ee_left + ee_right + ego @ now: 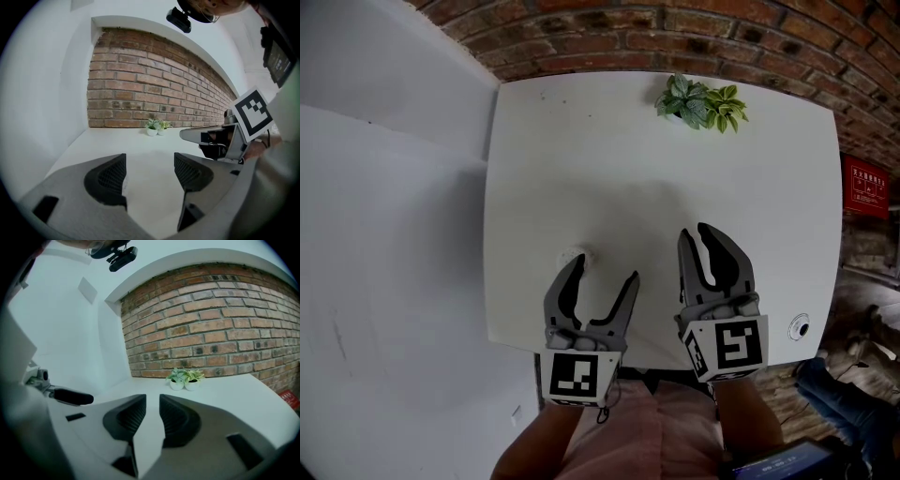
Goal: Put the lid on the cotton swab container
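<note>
A small white round object (574, 255), either the container or its lid, lies on the white table (675, 169) beside the left fingertip of my left gripper (605, 269). That gripper is open wide with nothing between its pads. In the left gripper view only a sliver of the white object (124, 186) shows past the left pad, and my left gripper (150, 171) frames bare table. My right gripper (697, 232) hovers to the right over bare table. Its jaws stand a narrow gap apart, and my right gripper (152, 416) shows only table through the gap.
Two small potted plants (701, 103) stand at the table's far edge against a brick wall (675, 37). A round grommet (799, 326) sits in the table's near right corner. A white wall runs along the left. The person's legs are below the near edge.
</note>
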`<state>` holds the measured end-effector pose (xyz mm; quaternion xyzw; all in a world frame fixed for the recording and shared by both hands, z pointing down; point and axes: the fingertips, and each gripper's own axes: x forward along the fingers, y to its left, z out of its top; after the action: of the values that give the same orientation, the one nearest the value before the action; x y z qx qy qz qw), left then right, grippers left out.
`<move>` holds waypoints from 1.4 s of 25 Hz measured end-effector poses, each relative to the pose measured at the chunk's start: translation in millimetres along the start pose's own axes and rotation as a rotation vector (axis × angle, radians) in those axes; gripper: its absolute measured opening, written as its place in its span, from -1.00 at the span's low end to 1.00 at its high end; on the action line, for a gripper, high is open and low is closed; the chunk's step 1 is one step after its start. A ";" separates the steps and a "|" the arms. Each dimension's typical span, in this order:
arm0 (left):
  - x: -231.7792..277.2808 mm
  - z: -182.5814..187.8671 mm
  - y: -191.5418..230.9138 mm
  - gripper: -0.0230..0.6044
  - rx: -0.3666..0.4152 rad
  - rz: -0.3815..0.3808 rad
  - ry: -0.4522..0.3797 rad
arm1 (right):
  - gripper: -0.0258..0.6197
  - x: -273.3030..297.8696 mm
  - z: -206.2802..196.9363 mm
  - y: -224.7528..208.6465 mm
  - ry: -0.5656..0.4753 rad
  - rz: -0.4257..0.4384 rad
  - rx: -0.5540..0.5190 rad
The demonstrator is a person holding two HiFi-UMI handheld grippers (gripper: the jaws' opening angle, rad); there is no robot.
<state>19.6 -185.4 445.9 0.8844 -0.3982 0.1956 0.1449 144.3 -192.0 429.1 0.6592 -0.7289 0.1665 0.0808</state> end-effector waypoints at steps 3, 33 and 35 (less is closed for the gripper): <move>-5.0 12.4 2.0 0.12 0.008 0.011 -0.037 | -0.63 -1.7 11.2 1.0 -0.018 0.004 -0.009; -141.9 224.4 26.6 -0.93 0.103 0.205 -0.600 | -0.90 -93.0 198.6 76.4 -0.388 0.051 -0.208; -142.0 222.6 27.3 -0.93 0.103 0.205 -0.597 | -0.91 -93.7 197.7 78.6 -0.391 0.054 -0.209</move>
<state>-35.9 -202.7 186.8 0.8642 -0.4997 -0.0390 -0.0439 97.9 -167.5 202.7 0.6471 -0.7614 -0.0387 0.0011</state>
